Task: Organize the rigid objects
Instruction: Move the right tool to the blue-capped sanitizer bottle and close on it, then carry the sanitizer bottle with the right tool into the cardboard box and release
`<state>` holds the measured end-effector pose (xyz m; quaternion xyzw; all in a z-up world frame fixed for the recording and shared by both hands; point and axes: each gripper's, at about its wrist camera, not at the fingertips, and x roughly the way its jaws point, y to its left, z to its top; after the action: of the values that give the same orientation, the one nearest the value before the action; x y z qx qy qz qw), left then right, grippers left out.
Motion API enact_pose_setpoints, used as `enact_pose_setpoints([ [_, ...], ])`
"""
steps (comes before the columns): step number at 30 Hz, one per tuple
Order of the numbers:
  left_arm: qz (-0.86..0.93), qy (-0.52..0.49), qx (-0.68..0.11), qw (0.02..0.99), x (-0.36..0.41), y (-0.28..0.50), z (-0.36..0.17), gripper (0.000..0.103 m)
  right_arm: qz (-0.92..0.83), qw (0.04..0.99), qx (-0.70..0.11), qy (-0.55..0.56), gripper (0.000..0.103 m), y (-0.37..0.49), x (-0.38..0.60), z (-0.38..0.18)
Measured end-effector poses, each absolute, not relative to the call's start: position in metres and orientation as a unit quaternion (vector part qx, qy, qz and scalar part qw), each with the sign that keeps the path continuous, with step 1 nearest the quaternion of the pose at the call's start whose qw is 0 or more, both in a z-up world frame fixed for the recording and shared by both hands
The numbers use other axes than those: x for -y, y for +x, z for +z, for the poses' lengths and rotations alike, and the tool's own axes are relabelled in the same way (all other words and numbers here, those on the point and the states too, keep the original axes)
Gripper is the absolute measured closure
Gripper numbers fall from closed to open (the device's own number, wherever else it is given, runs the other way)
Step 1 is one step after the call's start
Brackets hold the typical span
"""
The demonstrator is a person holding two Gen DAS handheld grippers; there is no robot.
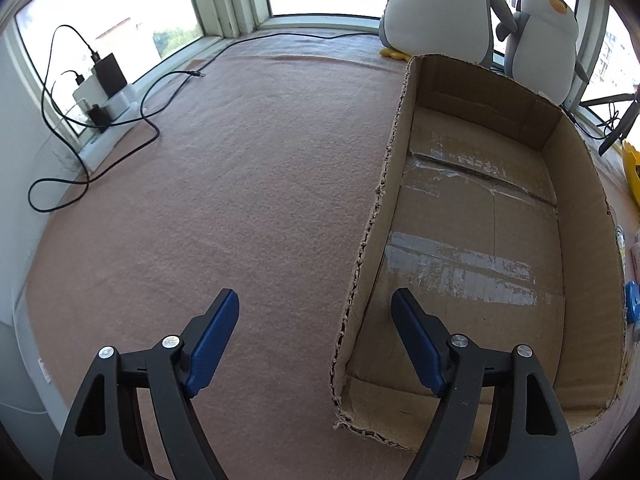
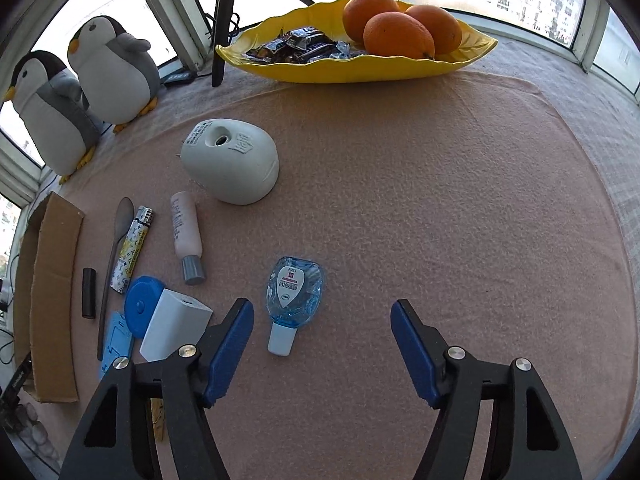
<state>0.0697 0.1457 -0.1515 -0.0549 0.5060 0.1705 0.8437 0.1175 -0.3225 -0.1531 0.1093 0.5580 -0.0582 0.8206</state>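
Note:
An open cardboard box [image 1: 588, 216] lies empty on the pink cloth; its side also shows in the right wrist view [image 2: 52, 296]. My left gripper [image 1: 316, 320] is open and empty, straddling the box's near left wall. My right gripper [image 2: 322, 330] is open and empty, just behind a clear blue bottle [image 2: 294, 292] with a white cap. To its left lie a white block [image 2: 176, 326], a blue round lid [image 2: 140, 306], a pale tube [image 2: 186, 236], a patterned lighter [image 2: 134, 254], a spoon [image 2: 114, 264], a black stick [image 2: 89, 292] and a white egg-shaped case [image 2: 232, 162].
A yellow leaf-shaped dish [image 2: 360, 66] with oranges and sweets stands at the back. Two plush penguins [image 2: 80, 96] sit by the window, also in the left wrist view [image 1: 440, 8]. Chargers and black cables [image 1: 100, 96] lie at the far left. A tripod leg [image 2: 224, 20] stands behind the dish.

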Motion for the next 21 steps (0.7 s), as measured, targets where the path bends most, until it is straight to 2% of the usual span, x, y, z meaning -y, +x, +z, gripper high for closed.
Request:
enact_pose_setpoints([
  [7,0.170,-0.053,-0.506,0.844,-0.145,0.071,-0.152,0.025,-0.061,0.819,-0.566,0.078,0.049,0.126,0.314,-0.161],
  [9,0.170,-0.052,-0.506,0.844,-0.145,0.071,-0.152,0.025,-0.064,0.819,-0.566,0.064,0.054,0.130,0.312,-0.161],
  [12,0.170,-0.050,-0.506,0.844,-0.144,0.072,-0.153,0.025,-0.067,0.821,-0.565,0.048,0.072,0.133,0.310,-0.161],
  [21,0.170,-0.045,-0.505,0.845,-0.143,0.072,-0.153,0.025,-0.057,0.828,-0.556,0.054,0.073,0.118,0.316,-0.154],
])
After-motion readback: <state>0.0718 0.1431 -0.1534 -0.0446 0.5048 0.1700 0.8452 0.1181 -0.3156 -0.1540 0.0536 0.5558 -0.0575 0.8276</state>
